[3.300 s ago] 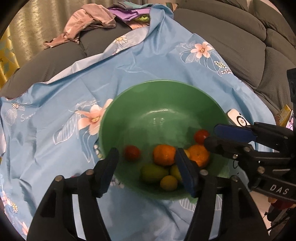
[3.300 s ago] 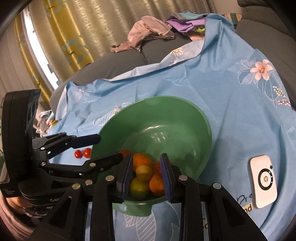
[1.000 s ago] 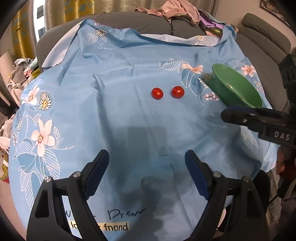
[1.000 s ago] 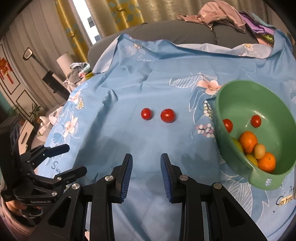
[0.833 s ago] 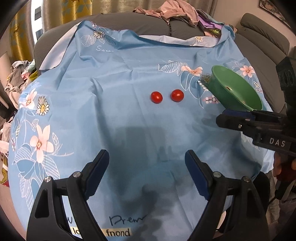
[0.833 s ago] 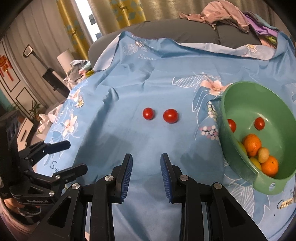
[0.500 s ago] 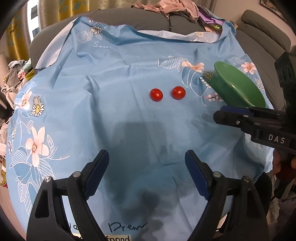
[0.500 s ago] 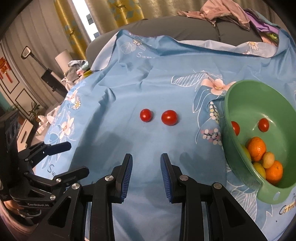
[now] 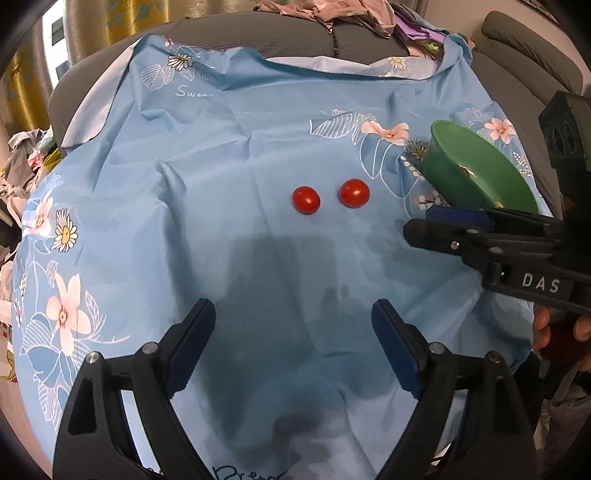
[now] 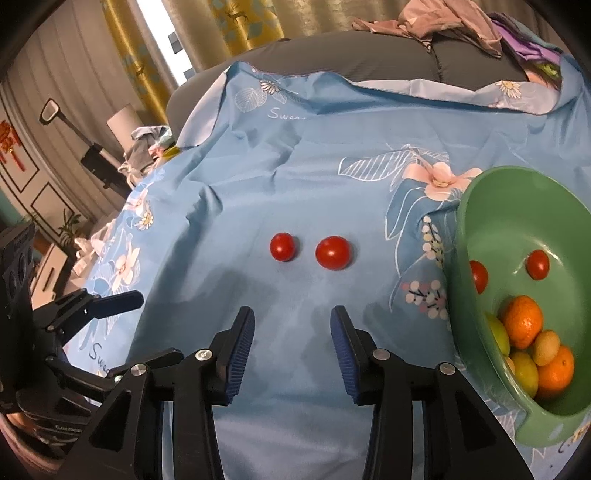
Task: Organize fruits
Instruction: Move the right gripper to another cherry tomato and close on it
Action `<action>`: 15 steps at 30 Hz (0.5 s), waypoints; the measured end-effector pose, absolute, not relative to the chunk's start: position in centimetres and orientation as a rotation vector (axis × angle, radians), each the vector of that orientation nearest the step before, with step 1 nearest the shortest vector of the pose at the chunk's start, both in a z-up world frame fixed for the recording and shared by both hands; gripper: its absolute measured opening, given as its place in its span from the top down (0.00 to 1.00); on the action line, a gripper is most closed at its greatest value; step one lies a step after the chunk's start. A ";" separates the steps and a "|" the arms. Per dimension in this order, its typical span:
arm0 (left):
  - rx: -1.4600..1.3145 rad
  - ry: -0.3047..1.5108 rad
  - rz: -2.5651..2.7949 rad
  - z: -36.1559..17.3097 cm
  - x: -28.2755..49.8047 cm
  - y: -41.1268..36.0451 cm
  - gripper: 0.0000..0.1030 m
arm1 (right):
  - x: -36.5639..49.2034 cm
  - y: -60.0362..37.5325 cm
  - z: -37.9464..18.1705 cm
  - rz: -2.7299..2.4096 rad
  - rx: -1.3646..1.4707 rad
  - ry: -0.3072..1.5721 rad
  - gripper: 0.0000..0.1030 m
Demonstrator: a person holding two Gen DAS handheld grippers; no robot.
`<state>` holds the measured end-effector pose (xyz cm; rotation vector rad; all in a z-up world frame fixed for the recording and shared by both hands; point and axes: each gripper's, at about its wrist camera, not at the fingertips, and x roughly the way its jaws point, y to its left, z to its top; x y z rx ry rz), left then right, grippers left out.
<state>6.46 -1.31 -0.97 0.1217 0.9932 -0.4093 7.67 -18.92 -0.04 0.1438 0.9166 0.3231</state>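
Note:
Two red tomatoes lie side by side on the blue floral cloth: the smaller left tomato [image 9: 306, 199] [image 10: 282, 246] and the larger right tomato [image 9: 354, 193] [image 10: 332, 252]. A green bowl [image 10: 517, 206] [image 9: 476, 162] at the right holds two tomatoes, oranges [image 10: 523, 322] and yellow-green fruits. My left gripper [image 9: 293, 347] is open and empty, well short of the tomatoes. My right gripper [image 10: 291, 345] is open and empty, just in front of the tomatoes; it also shows in the left wrist view [image 9: 443, 225].
The cloth [image 9: 207, 155] covers a grey sofa [image 10: 332, 51]. Clothes [image 10: 454, 22] are piled at the back. Clutter, a lamp and curtains stand past the cloth's left edge [image 10: 122, 122].
Both grippers have moved from over the bowl to in front of the two tomatoes. In the last second the right gripper opened wider and edged closer to them.

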 end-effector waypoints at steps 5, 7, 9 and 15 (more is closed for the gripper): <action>0.157 0.997 -0.411 -0.7 7.1 -2.3 0.15 | 8.1 -19.2 -0.3 0.333 0.162 0.913 0.58; 0.162 0.999 -0.412 -0.6 7.4 -2.6 0.15 | 8.2 -19.3 -0.4 0.339 0.165 0.915 0.58; 0.165 1.005 -0.409 -0.6 7.6 -2.8 0.15 | 8.3 -19.3 -0.5 0.342 0.165 0.916 0.58; 0.180 1.027 -0.400 -0.7 8.0 -3.7 0.15 | 8.5 -19.7 -0.9 0.359 0.173 0.921 0.58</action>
